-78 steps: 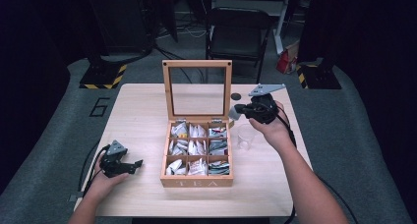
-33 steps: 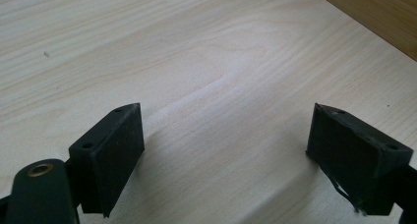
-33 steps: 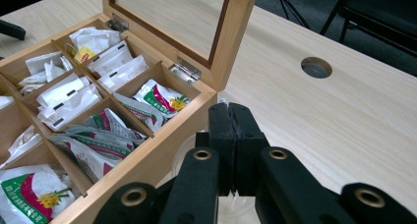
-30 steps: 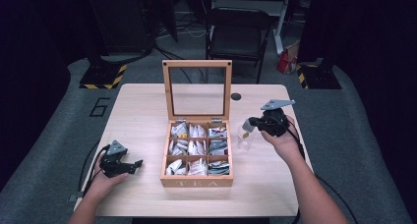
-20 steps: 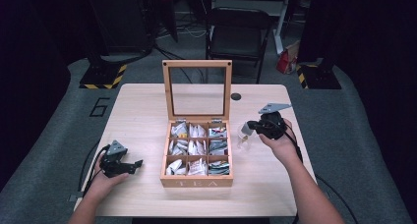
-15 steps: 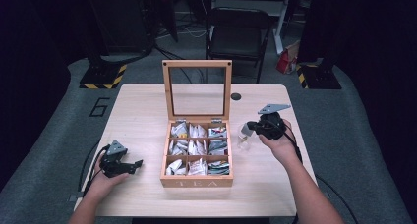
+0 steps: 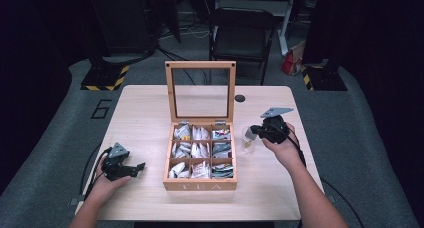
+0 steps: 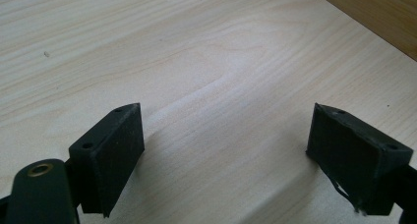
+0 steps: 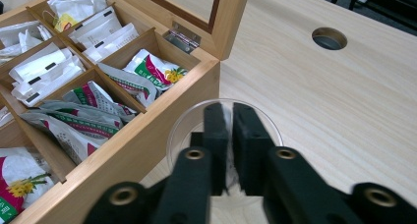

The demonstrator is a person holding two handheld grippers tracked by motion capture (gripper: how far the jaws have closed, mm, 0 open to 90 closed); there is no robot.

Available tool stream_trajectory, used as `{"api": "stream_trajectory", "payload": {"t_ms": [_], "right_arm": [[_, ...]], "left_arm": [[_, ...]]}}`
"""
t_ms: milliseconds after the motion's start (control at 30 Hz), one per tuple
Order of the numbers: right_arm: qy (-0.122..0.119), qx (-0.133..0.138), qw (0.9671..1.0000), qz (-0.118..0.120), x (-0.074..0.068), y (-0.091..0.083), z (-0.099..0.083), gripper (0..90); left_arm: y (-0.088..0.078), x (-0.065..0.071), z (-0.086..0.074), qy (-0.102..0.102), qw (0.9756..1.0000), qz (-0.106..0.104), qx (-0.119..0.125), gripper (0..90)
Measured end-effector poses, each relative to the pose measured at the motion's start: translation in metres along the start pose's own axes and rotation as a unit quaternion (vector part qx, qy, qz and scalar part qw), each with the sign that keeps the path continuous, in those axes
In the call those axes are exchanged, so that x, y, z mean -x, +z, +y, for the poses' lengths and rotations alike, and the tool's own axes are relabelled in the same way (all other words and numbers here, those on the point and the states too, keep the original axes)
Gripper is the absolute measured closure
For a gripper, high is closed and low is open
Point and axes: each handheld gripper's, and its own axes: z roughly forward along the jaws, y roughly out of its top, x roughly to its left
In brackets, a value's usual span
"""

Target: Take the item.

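A clear cup (image 7: 247,137) stands on the table just right of the wooden tea box (image 7: 200,186). My right gripper (image 7: 255,131) reaches it from the right. In the right gripper view its jaws (image 9: 227,108) are nearly together with the cup's near wall (image 9: 176,131) between them, and they have just been opening a little. The box (image 9: 147,135) holds several tea packets in its compartments, and its glass lid (image 7: 200,66) stands upright. My left gripper (image 7: 139,166) rests on the table at the front left, open, with nothing but bare wood between its pads (image 8: 118,150).
A round cable hole (image 7: 240,98) lies in the tabletop behind the cup, also seen in the right gripper view (image 9: 329,38). A black chair (image 7: 242,33) stands beyond the table's far edge. Bare wood stretches between the left gripper and the box.
My right gripper has carried the cup down and slightly left from near the lid, and the cup now sits on the table beside the box. The left hand has stayed still.
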Motion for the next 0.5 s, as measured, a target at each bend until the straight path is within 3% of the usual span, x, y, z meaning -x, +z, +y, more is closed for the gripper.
{"api": "stream_trajectory", "payload": {"t_ms": [500], "right_arm": [[0.010,0.013,0.9998,-0.008,0.0021,-0.0056,-0.0011,67.0]], "left_arm": [[-0.0001,-0.0002,0.0000,0.001,1.0000,0.000,-0.001,13.5]]}}
